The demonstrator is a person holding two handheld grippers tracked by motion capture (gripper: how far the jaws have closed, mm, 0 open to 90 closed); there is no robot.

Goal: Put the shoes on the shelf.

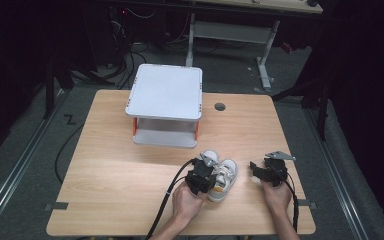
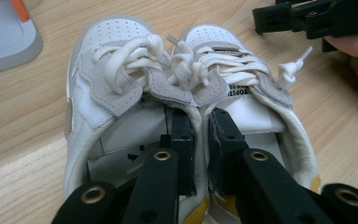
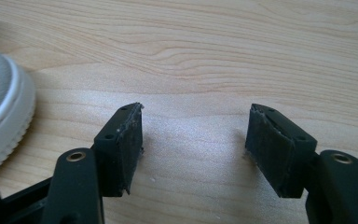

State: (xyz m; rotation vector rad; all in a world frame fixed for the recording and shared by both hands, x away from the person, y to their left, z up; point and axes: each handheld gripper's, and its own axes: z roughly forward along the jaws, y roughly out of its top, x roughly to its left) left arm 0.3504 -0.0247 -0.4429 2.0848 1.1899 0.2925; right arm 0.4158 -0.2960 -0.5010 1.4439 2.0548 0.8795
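Observation:
A pair of small white sneakers point(image 1: 226, 176) with thick white laces stands side by side on the wooden table point(image 1: 110, 165), toes pointing away from me. In the left gripper view the left shoe point(image 2: 107, 79) and the right shoe point(image 2: 242, 70) touch. My left gripper point(image 2: 200, 126) has one jaw inside each shoe and is shut on the two inner collars, pinching them together. It also appears from above as the left gripper point(image 1: 206, 172). My right gripper point(image 1: 262, 167) rests to the right of the shoes, open over bare wood point(image 3: 196, 135), nothing between its jaws.
A white two-level rack point(image 1: 166, 105) with orange posts stands at the back of the table, its base corner point(image 2: 4, 37) near the shoes. A round cable hole point(image 1: 220, 106) lies to its right. A shoe's sole edge point(image 3: 0, 116) sits left of the right gripper.

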